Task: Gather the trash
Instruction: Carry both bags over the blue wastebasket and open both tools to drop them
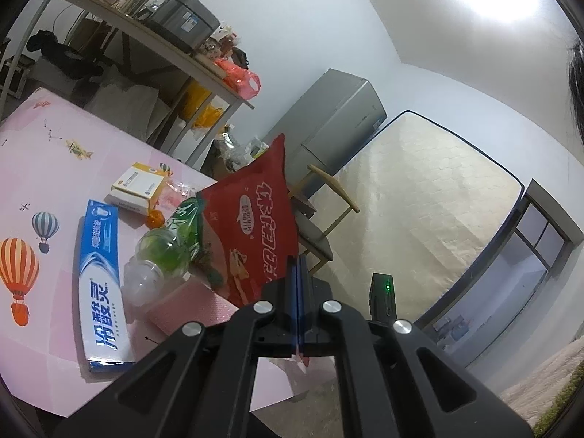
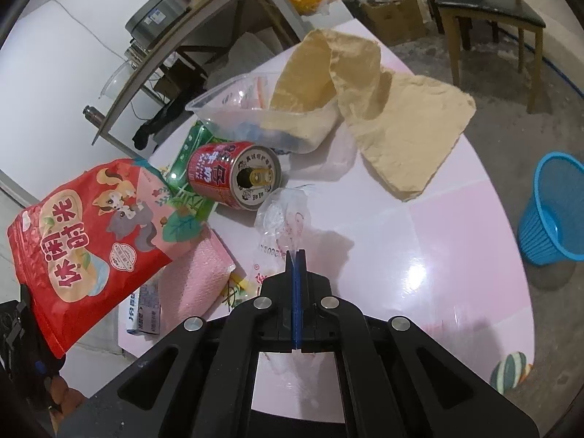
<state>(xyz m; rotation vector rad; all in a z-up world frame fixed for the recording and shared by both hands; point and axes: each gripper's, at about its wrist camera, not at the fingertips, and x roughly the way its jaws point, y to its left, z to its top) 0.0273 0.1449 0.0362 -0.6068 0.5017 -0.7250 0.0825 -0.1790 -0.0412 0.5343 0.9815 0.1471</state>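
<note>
Jaws of the left gripper (image 1: 298,266) clamp the red snack bag (image 1: 252,219); the right gripper (image 2: 296,259) pinches a clear wrapper (image 2: 283,219). Next, probably the blue bin (image 2: 554,208), well right.

Left gripper (image 1: 298,266): jaws pressed together, clamping red snack bag (image 1: 252,219), fingers aimed at 12 o'clock. Right gripper (image 2: 296,259): jaws pressed together, pinching clear plastic bag (image 2: 281,219), aimed at 12 o'clock.

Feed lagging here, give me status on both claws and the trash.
Left claw shut on red snack bag, lifted. Right claw shut on clear plastic wrapper. Blue basket on floor, right of table, path open.
</note>
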